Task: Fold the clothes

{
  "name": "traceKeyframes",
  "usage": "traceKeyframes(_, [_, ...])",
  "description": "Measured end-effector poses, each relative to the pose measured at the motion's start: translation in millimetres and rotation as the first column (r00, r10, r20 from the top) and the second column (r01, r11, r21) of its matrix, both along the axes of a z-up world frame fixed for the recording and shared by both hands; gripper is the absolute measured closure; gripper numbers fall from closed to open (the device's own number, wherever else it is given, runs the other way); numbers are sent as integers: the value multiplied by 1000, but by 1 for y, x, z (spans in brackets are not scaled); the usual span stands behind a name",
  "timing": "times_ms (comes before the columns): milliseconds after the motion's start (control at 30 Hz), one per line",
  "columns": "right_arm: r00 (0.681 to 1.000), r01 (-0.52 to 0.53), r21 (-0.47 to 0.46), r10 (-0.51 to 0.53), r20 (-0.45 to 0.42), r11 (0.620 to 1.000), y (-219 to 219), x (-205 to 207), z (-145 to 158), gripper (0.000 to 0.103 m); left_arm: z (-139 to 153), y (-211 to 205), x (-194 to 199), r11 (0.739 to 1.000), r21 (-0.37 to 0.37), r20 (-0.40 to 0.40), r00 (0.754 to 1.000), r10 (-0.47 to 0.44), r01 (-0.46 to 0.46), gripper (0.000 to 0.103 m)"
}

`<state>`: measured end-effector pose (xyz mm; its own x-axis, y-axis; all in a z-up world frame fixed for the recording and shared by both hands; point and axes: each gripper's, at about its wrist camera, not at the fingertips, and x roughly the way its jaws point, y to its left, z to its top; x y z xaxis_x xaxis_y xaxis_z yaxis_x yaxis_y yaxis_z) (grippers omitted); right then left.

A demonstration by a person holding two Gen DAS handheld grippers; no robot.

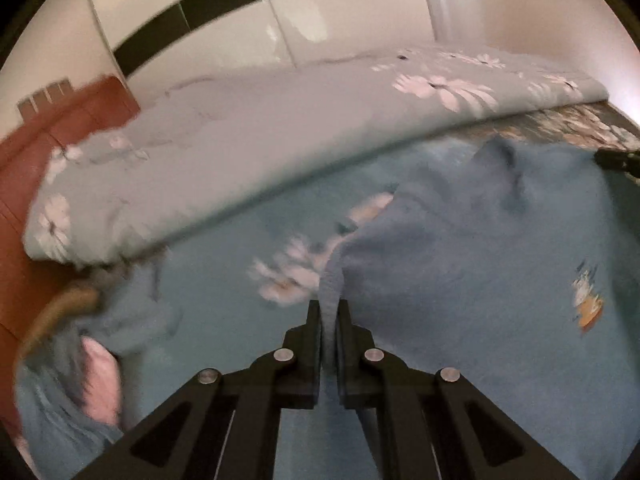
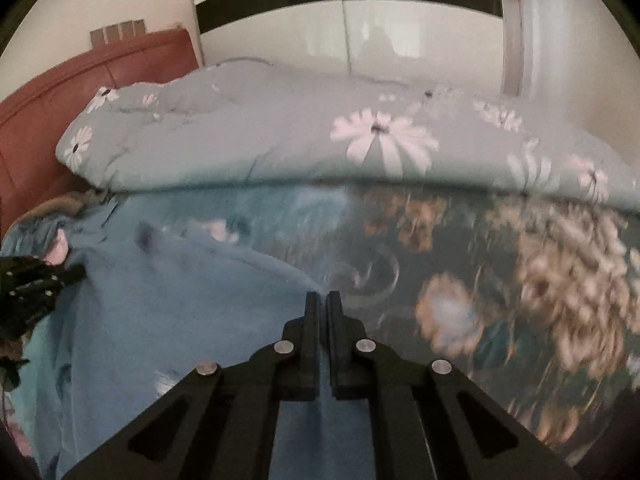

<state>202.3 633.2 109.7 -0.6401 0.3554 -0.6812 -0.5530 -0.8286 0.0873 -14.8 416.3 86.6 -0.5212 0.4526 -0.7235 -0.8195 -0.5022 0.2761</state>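
A light blue garment (image 1: 460, 248) with a small orange and white print (image 1: 586, 300) lies spread on the bed. My left gripper (image 1: 329, 306) is shut on a bunched edge of it, the cloth running up between the fingers. In the right wrist view the same blue garment (image 2: 160, 304) fills the lower left, and my right gripper (image 2: 323, 298) is shut on its other edge. Each gripper shows in the other's view: the right gripper (image 1: 618, 160) at the far right, the left gripper (image 2: 36, 284) at the far left.
A folded grey-blue quilt with white daisies (image 2: 320, 136) lies across the back of the bed. The sheet (image 2: 520, 280) under the garment has a dark floral print. A reddish headboard (image 2: 60, 92) stands left, a white wardrobe (image 2: 360, 32) behind. More crumpled clothes (image 1: 80, 360) lie at the left.
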Motion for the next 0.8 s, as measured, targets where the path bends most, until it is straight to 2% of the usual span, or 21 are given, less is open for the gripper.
traceKeyframes(167, [1000,20,69,-20,11,997,21,-44,19,100,2,26,-38,999,-26,-40,999,18,-19,96])
traceKeyframes(300, [992,25,48,-31,121,999,33,-82,-17,100,-46,34,-55,994,-102,5,999,41,-40,96])
traceKeyframes(433, [979,64,-30,-57,195,998,42,-94,-68,100,-83,25,-64,992,-117,108,992,64,-51,94])
traceKeyframes(500, [976,92,-77,-75,205,993,47,-92,-84,99,-89,18,-70,994,-93,198,978,68,-50,93])
traceKeyframes(567, [977,115,-129,-88,194,985,51,-87,-90,99,-82,7,-74,998,-31,292,954,61,-54,93])
traceKeyframes(633, [981,125,-145,-100,168,982,51,-79,-86,93,-72,-7,-78,997,28,379,924,60,-77,81])
traceKeyframes(667, [982,127,-141,-105,157,982,49,-74,-80,82,-67,-16,-80,994,55,418,906,67,-98,76])
traceKeyframes(700, [982,129,-130,-109,151,983,46,-68,-73,66,-66,-27,-74,992,54,423,903,77,-110,66])
traceKeyframes(733, [983,129,-122,-111,144,984,43,-61,-65,61,-66,-39,-68,991,50,424,901,89,-121,60])
traceKeyframes(800, [988,117,-111,-104,118,987,32,-43,-45,57,-66,-61,-55,989,41,425,898,111,-142,57])
